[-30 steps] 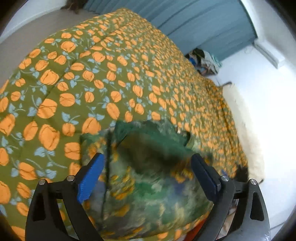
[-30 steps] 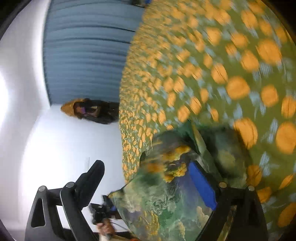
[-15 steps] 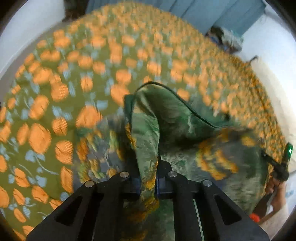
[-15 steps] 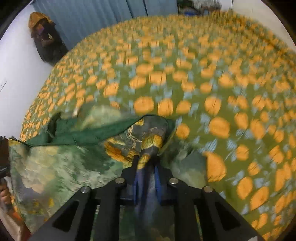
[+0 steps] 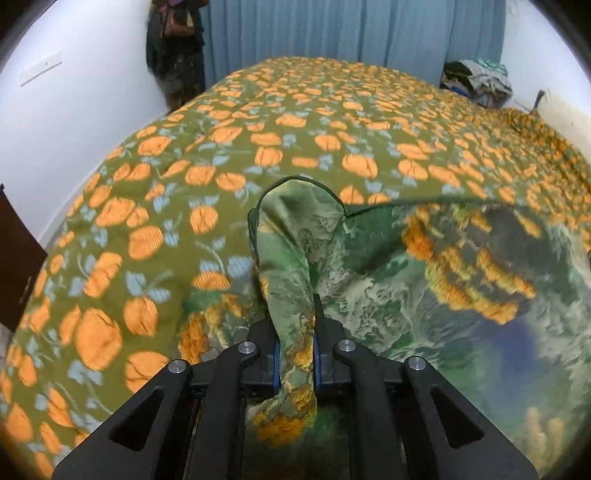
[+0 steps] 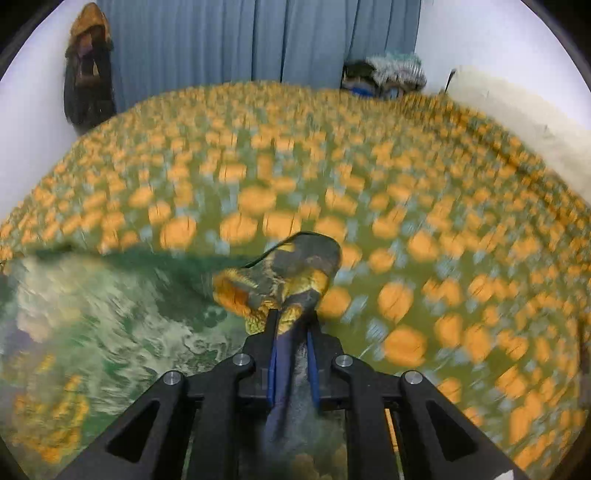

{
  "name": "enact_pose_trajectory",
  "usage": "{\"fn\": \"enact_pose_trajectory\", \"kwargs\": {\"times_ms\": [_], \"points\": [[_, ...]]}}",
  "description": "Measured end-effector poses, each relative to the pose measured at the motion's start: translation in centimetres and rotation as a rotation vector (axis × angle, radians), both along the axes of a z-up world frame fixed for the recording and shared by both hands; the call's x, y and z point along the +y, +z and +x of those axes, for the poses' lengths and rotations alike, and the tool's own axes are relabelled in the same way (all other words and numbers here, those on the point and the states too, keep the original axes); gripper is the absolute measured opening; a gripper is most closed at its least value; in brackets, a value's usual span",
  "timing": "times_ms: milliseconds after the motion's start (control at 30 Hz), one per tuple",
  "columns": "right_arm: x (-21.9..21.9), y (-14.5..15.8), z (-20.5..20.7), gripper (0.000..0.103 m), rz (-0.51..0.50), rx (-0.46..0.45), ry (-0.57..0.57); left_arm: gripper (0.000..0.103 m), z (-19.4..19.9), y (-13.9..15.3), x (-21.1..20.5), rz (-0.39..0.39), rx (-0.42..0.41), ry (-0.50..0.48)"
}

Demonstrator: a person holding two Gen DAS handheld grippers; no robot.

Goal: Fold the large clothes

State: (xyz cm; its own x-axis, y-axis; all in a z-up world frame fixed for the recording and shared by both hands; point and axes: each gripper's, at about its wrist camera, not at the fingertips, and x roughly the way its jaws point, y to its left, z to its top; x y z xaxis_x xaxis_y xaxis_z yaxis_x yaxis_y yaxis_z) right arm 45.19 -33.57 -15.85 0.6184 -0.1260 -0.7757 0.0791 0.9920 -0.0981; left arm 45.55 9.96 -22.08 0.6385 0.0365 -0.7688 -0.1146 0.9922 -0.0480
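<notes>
A large printed garment (image 5: 424, 280), green with yellow and blue patches, hangs stretched between my two grippers over the bed. My left gripper (image 5: 295, 332) is shut on one bunched corner, and the cloth runs off to the right in that view. My right gripper (image 6: 291, 325) is shut on the other corner; there the garment (image 6: 110, 302) spreads to the left. A fold of fabric sticks up past each pair of fingers. The lower part of the garment is hidden below the grippers.
Under the garment lies a bed with an olive cover printed with orange fruit (image 5: 258, 147). Blue curtains (image 5: 351, 29) hang at the far end. Dark clothes hang on the left wall (image 5: 173, 48). A pile of clothes (image 5: 476, 81) sits at the far right corner.
Both grippers stood open around the garment a second ago; they have since shut on its corners. Both have dropped and levelled out, and the cloth is now stretched between them.
</notes>
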Motion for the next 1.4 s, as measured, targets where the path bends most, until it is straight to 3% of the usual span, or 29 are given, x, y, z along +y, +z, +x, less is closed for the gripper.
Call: {"fn": "enact_pose_trajectory", "kwargs": {"times_ms": [300,400,533,833,967,1067,1133,1167,1200,1300,1400], "points": [[-1.0,-3.1,0.0,0.016,0.094,-0.013,-0.032,0.013,-0.5,-0.9,0.1,-0.027,-0.044,-0.008],[-1.1,-3.6,0.0,0.017,0.109,-0.019,-0.037,0.013,-0.9,-1.4,0.3,-0.07,-0.051,-0.007],[-1.1,-4.0,0.3,0.017,0.119,-0.021,-0.042,0.014,-0.6,-1.5,0.6,-0.113,-0.053,-0.005],[-1.6,-4.1,0.3,0.017,0.156,-0.026,-0.044,0.015,-0.4,-1.6,0.8,-0.12,-0.049,-0.003],[-2.4,-3.6,0.2,0.019,0.214,-0.026,-0.046,0.018,-0.5,-1.3,1.6,-0.181,-0.034,-0.004],[-4.0,-3.1,0.1,0.025,0.308,-0.006,-0.069,0.027,-0.4,-0.8,3.3,-0.294,0.004,-0.004],[-5.3,-2.1,-0.1,0.037,0.348,0.015,-0.105,0.045,-0.3,-0.2,4.4,-0.372,0.04,0.007],[-5.6,-1.4,-0.4,0.046,0.344,0.013,-0.125,0.064,-0.6,0.4,5.3,-0.408,0.056,0.028],[-5.9,-0.1,-1.1,0.05,0.337,-0.005,-0.141,0.073,-1.1,1.0,5.7,-0.419,0.054,0.044],[-5.4,3.4,-3.4,0.051,0.26,-0.048,-0.128,0.086,-3.5,3.1,6.3,-0.392,0.028,0.07],[-3.4,6.1,-6.6,0.051,0.151,-0.07,-0.083,0.086,-5.9,4.5,5.7,-0.338,0.028,0.038]]}}
